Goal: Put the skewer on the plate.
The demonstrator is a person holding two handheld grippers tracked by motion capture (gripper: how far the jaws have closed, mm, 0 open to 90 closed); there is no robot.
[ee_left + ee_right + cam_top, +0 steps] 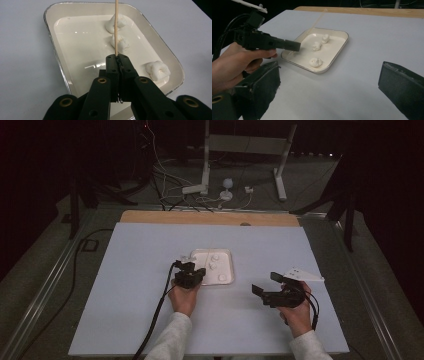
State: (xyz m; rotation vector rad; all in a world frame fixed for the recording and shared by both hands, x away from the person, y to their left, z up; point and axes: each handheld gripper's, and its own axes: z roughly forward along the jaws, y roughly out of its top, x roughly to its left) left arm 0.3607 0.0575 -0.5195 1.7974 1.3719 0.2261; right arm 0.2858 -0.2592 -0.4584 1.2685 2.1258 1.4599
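Note:
A shallow white tray (227, 255) (62, 45) (337, 53) lies mid-table with three white marshmallows in it: one far (120, 21) (325, 38), one in the middle (122, 43) (317, 46) and one near (158, 70) (315, 61). My left gripper (201, 271) (117, 57) (295, 46) hangs over the tray's near left edge. It is shut on a thin wooden skewer (116, 25) (317, 21), which runs forward past the two farther marshmallows. My right gripper (266, 283) (330, 72) stands open to the right of the tray, nothing between its fingers.
The pale table sheet (140, 270) has bare room on all sides of the tray. A wooden board edge (210, 217) runs along the far side. Beyond it lie cables and a white stand (245, 150) on the dark floor.

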